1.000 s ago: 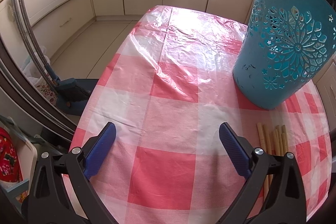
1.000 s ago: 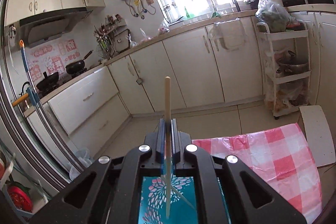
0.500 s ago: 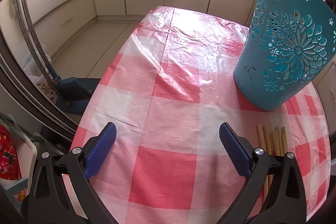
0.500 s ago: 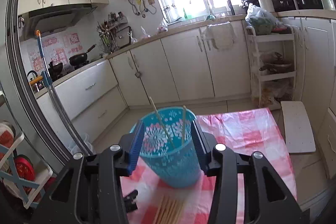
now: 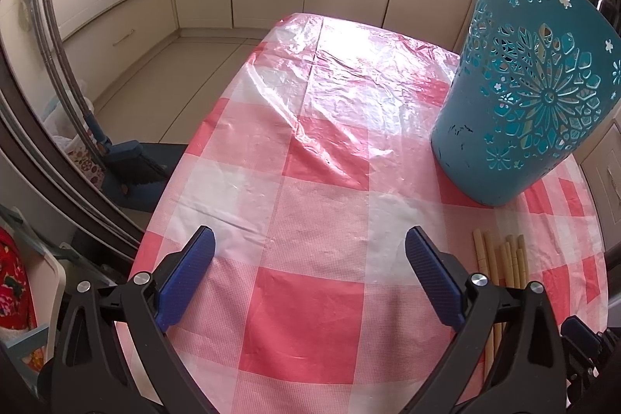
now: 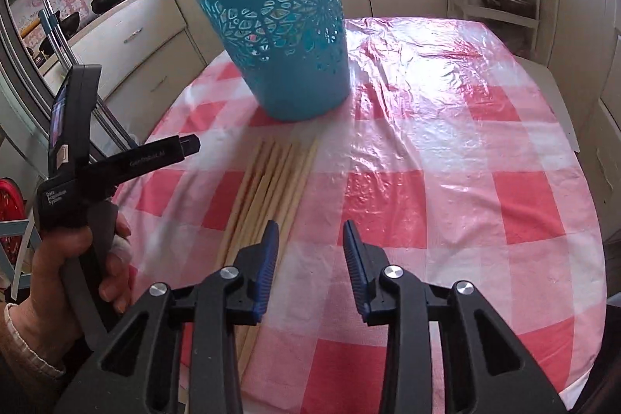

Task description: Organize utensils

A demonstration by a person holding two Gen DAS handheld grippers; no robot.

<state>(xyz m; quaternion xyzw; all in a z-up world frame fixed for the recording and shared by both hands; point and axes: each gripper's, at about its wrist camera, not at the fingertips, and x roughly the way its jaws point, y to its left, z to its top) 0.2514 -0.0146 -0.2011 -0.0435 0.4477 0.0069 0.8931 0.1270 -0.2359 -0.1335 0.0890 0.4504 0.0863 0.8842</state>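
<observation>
Chopsticks (image 6: 271, 181) lie bundled side by side on the checked tablecloth (image 6: 446, 161), just in front of the teal basket (image 6: 283, 37), which stands upright. Above their near ends the right gripper (image 6: 310, 239) has its jaws closing, nothing between them yet. Beside the basket's base the left gripper (image 5: 310, 251) gapes wide and empty. These sticks look light, stiff and smooth, likely to roll; pinch one at mid-length.
</observation>
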